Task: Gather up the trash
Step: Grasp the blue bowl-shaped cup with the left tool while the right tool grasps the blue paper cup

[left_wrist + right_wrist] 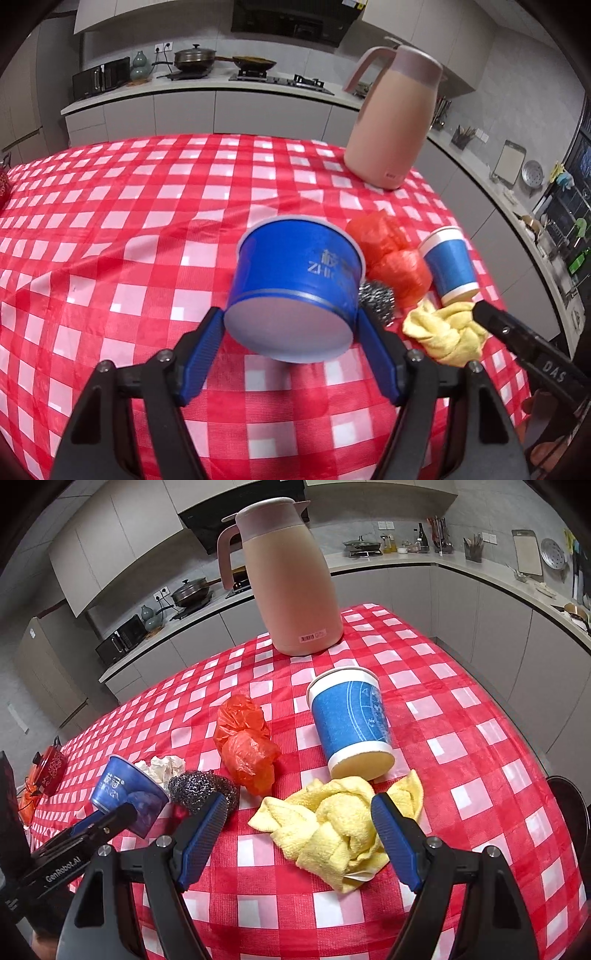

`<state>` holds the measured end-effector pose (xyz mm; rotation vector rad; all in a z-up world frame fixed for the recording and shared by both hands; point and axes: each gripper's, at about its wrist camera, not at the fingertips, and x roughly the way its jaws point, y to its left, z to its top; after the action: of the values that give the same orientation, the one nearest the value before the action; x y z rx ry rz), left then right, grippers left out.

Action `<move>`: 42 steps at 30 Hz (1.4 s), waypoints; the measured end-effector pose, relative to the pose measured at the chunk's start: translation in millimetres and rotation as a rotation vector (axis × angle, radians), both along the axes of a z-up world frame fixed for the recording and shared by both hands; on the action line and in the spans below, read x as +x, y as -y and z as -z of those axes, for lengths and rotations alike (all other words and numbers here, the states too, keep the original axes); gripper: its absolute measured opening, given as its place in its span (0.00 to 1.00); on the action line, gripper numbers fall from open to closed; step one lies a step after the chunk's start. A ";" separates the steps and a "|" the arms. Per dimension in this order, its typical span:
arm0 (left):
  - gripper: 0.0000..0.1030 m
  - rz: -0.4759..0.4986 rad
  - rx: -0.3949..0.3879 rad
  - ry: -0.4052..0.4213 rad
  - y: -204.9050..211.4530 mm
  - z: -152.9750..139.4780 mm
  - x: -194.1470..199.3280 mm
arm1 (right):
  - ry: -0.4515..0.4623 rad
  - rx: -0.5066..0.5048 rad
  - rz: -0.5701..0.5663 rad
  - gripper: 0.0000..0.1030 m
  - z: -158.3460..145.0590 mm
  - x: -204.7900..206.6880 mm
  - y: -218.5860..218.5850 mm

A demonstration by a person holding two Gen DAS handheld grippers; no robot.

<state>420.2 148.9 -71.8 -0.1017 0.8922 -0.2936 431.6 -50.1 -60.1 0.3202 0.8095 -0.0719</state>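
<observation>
My left gripper [290, 328] is shut on a blue paper cup [295, 284] and holds it tilted above the red checked tablecloth [129, 229]; the cup also shows in the right wrist view [125, 794]. My right gripper [299, 812] is open, its fingers either side of a crumpled yellow cloth [340, 823], which also shows in the left wrist view [447, 332]. A second blue and white paper cup [351, 727] stands just beyond the cloth. An orange plastic bag [247, 746], a steel scourer [201, 786] and crumpled white paper [162, 766] lie to its left.
A tall pink thermos jug [291, 579] stands at the far side of the table. A red object [46, 771] lies at the table's far left edge. Kitchen counters [207, 85] run behind and to the right.
</observation>
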 end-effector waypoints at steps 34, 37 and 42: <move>0.75 -0.029 0.038 -0.003 25.8 8.9 13.6 | -0.098 -0.054 -0.035 0.79 41.1 83.8 38.0; 0.74 -0.019 0.028 0.000 26.2 12.0 14.5 | -0.102 -0.058 -0.040 0.79 43.5 86.2 36.6; 0.72 -0.020 -0.009 0.018 21.5 10.7 10.6 | -0.098 -0.053 -0.045 0.61 44.4 85.4 36.6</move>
<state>430.8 127.4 -82.5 -0.1160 0.8712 -0.2791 517.0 -86.7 -104.5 0.2495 0.9105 -0.0671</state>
